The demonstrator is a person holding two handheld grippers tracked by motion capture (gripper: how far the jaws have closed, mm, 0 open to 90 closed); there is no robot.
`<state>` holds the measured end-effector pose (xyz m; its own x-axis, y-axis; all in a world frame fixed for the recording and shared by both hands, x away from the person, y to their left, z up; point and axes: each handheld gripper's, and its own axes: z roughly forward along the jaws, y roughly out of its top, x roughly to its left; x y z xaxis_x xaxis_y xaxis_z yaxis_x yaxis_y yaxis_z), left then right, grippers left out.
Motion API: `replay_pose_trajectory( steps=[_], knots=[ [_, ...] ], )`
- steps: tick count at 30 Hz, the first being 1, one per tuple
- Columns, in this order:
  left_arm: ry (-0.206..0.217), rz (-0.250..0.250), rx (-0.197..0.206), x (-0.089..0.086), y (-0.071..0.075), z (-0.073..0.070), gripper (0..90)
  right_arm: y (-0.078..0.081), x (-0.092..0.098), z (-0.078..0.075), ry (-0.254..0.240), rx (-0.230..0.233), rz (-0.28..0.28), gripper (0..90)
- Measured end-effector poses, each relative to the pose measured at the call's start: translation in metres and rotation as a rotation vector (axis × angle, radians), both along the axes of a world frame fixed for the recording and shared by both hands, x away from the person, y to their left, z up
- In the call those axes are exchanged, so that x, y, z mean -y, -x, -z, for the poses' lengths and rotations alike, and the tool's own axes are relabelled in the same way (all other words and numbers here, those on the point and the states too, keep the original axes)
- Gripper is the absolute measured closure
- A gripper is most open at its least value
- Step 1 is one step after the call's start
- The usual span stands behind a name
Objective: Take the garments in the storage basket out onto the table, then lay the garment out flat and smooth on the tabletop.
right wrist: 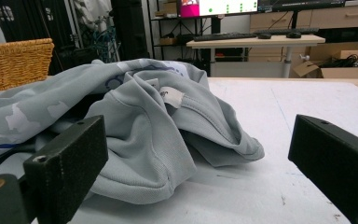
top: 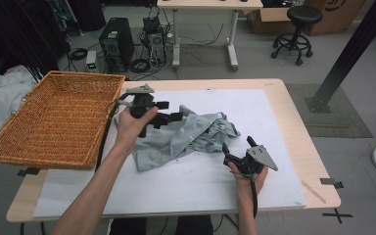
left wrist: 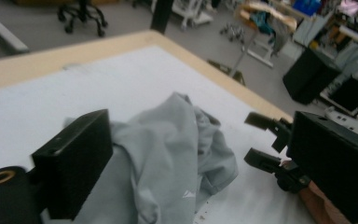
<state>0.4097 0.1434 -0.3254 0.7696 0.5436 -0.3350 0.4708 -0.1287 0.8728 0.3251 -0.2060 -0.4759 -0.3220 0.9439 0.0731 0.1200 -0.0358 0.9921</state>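
Your left gripper (top: 169, 111) hangs over the left part of the crumpled grey shirt (top: 186, 137), and its jaws are spread wide with nothing pinched. Your right gripper (top: 237, 149) sits just beside the shirt's right edge, its jaws wide too, the shirt lying in front of them. The right gripper view shows the shirt's white neck label (right wrist: 171, 97); the high view shows the wicker basket (top: 54, 117) left of the shirt.

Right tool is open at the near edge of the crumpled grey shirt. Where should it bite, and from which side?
Probably the collar fold with the white label: on the grey shirt it stands up as a firm ridge facing the right tool. Come in low from the person's side, jaws astride the ridge; the hem lies flat on the white mat.
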Motion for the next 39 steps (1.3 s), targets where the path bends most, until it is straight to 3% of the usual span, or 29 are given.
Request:
replay_pose_trajectory(
  steps=[2,3,4,6,7,11,13,15,18,26,28,32,33,34,36,38,39],
  knots=[
    [0.0,-0.012,0.054,-0.015,0.011,-0.006,1.8,-0.001,0.0,0.0,0.006,-0.007,0.001,4.3],
    [-0.024,-0.027,0.087,-0.021,0.015,-0.009,0.2,-0.001,-0.001,0.0,0.011,-0.006,0.001,4.4],
    [-0.024,-0.027,0.087,-0.021,0.015,-0.009,0.2,0.0,-0.001,0.0,0.012,-0.006,0.001,4.4],
    [-0.038,-0.033,0.085,-0.026,0.018,-0.011,0.2,-0.001,-0.001,0.0,0.011,-0.007,0.002,4.4],
    [-0.039,-0.031,0.061,-0.029,0.019,-0.011,0.2,-0.001,-0.001,0.0,0.01,-0.008,0.002,4.4],
    [-0.011,-0.015,0.049,-0.035,0.022,-0.008,0.2,0.0,0.0,0.0,0.006,-0.005,0.001,4.5],
    [-0.019,-0.056,0.027,-0.036,0.021,-0.007,0.2,0.0,0.0,0.0,0.01,0.0,-0.004,4.5],
    [-0.022,-0.069,0.006,-0.036,0.022,-0.006,0.2,0.0,-0.001,0.0,0.014,-0.004,-0.006,4.4],
    [-0.006,-0.064,0.009,-0.035,0.021,-0.005,0.2,0.0,-0.001,0.0,0.016,-0.002,-0.006,4.4],
    [-0.023,-0.072,-0.018,-0.034,0.007,0.003,1.5,-0.001,-0.001,0.0,0.018,-0.008,-0.009,4.0],
    [-0.04,-0.104,-0.022,-0.035,-0.001,0.006,6.4,-0.001,-0.001,0.0,0.019,-0.007,-0.009,5.3],
    [-0.053,-0.087,-0.029,-0.033,-0.005,0.011,12.9,-0.001,0.001,-0.001,-0.008,-0.011,-0.021,13.1],
    [-0.064,-0.087,-0.033,-0.033,-0.007,0.015,13.8,-0.002,-0.001,-0.003,-0.078,-0.086,-0.04,15.2],
    [-0.064,-0.087,-0.033,-0.033,-0.007,0.015,14.9,-0.002,-0.001,-0.003,-0.078,-0.086,-0.04,15.2],
    [-0.042,-0.086,-0.035,-0.035,-0.009,0.019,17.9,-0.002,-0.014,-0.006,-0.067,-0.133,-0.078,25.5],
    [-0.032,-0.082,-0.043,-0.035,-0.009,0.02,18.8,-0.004,-0.028,-0.006,-0.051,-0.188,-0.059,33.4],
    [-0.027,-0.075,-0.045,-0.034,-0.009,0.02,18.8,-0.006,-0.036,-0.005,-0.066,-0.229,-0.046,37.9]
  ],
)
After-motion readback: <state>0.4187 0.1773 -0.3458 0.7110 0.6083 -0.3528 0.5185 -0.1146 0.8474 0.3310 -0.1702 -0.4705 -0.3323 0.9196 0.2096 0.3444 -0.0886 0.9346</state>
